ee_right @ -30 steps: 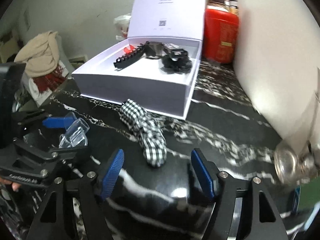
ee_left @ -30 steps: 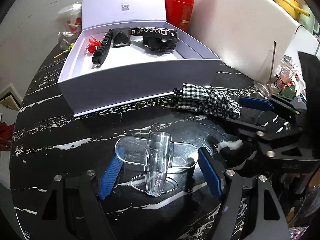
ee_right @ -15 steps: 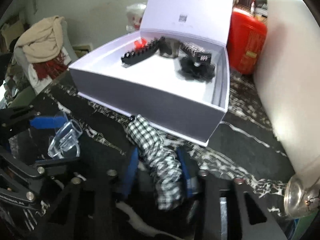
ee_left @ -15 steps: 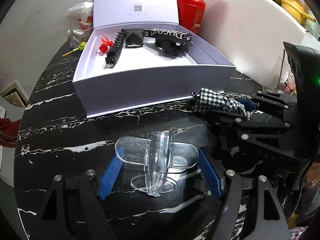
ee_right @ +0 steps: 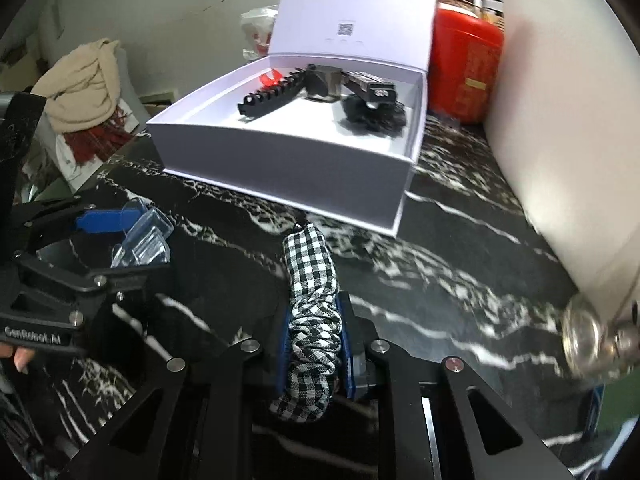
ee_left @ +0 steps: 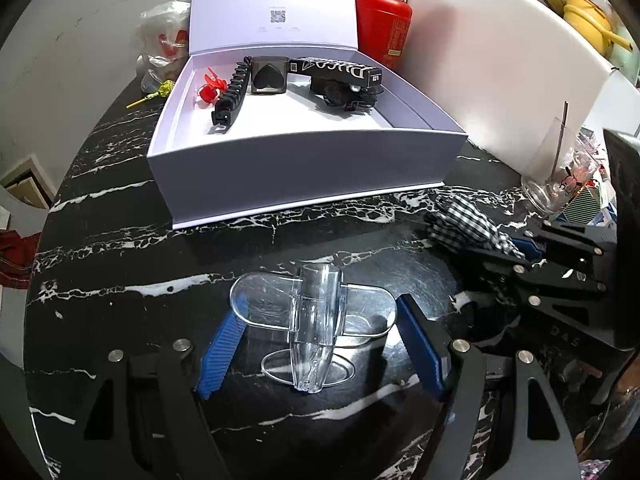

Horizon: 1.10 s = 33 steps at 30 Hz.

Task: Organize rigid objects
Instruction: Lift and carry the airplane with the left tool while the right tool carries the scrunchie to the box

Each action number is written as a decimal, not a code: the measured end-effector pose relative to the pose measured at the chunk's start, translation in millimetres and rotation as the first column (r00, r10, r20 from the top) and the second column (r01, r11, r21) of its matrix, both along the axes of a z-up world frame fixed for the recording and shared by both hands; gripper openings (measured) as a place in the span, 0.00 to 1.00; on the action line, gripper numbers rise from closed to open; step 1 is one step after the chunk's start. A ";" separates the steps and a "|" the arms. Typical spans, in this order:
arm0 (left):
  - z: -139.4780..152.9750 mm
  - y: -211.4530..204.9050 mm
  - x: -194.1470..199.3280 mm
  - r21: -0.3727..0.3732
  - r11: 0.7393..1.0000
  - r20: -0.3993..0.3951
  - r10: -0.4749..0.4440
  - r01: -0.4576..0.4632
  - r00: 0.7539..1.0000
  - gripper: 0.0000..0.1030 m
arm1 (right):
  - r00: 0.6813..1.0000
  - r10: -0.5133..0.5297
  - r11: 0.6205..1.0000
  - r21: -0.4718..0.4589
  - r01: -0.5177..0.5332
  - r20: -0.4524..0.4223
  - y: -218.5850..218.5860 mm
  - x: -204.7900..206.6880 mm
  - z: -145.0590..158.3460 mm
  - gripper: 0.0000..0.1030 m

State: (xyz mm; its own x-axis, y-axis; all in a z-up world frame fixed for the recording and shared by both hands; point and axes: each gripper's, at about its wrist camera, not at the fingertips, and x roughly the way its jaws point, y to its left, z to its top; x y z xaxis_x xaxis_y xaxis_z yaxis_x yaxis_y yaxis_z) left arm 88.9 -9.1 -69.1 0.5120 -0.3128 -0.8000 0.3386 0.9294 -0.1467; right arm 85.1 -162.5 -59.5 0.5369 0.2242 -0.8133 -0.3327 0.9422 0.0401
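Right tool (ee_right: 314, 354) clenched on the black-and-white checked fabric scrunchie (ee_right: 312, 304), which lies on the black marble tabletop (ee_right: 460, 248) just in front of the open white box (ee_right: 288, 160). Left tool (ee_left: 320, 344) clamps the clear plastic hair claw clip (ee_left: 314, 320), blue pads at both its ends, clip resting on the tabletop.

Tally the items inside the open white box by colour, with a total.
Black: 3 (toothed hair clip, lettered long box, frilly scrunchie)
Red: 1 (small clip)
Dark grey: 1 (square case with a heart)
Total: 5, all in the white box
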 end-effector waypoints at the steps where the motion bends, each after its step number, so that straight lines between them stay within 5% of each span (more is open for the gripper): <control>1: 0.1 -0.3 -1.0 -0.004 1.000 -0.002 -0.001 0.001 1.000 0.73 | 1.000 -0.007 1.000 0.003 0.007 -0.001 -2.1 -3.2 0.2 0.19; 19: 6.4 -5.2 -20.2 -0.020 1.000 -0.009 -0.009 0.009 1.000 0.73 | 0.999 -0.044 0.998 0.045 0.044 -0.009 -7.9 -33.1 5.7 0.19; 33: 42.1 -4.6 -32.2 -0.048 0.999 0.055 0.015 -0.012 0.998 0.73 | 0.999 0.006 0.999 0.044 -0.008 0.047 5.7 -46.4 33.8 0.19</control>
State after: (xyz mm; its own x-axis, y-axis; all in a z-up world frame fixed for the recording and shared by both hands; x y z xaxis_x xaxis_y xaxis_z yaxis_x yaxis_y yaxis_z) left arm 56.7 -13.7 -27.1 0.5593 -0.3426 -0.7548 0.3349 0.9264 -0.1724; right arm 38.8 -156.8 -25.7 0.5725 0.2632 -0.7766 -0.3417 0.9375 0.0658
